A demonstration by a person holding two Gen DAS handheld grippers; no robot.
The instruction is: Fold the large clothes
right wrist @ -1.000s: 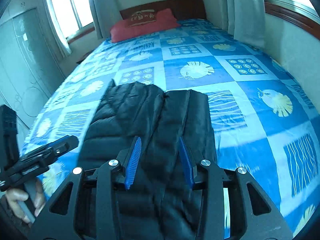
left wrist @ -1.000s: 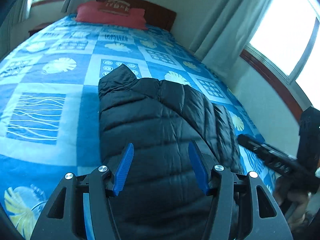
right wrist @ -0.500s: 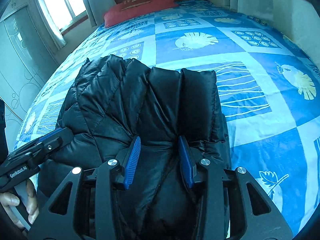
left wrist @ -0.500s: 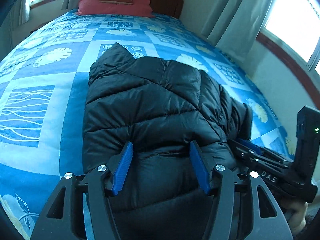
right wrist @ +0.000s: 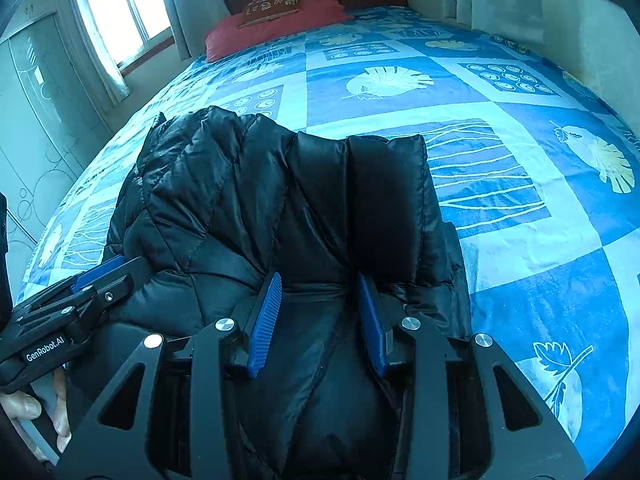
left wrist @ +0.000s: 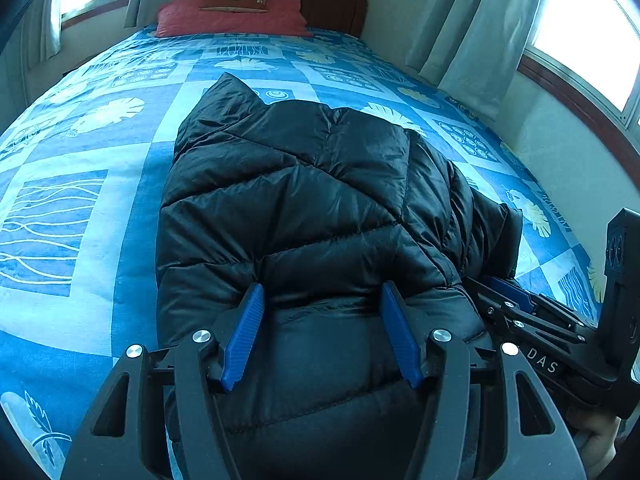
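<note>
A: Nearest?
B: Left gripper [left wrist: 322,312] and right gripper [right wrist: 320,300], fingers spread apart, each pressed into the black puffer jacket [left wrist: 300,208].
A: And the jacket?
B: Bunched on the blue bedspread [left wrist: 80,208]. Beyond, a red pillow [left wrist: 228,16].

**A bright bedroom with a blue bed**

A wide bed [left wrist: 100,152] fills the room, its cover a patchwork of blue squares with pale leaves and shells. A red pillow [left wrist: 228,20] lies against the dark wooden headboard [left wrist: 328,8]. Pale curtains [left wrist: 480,32] hang beside daylit windows [right wrist: 116,12] on both sides. A wardrobe [right wrist: 36,120] with swirl-patterned doors stands along one wall.
</note>
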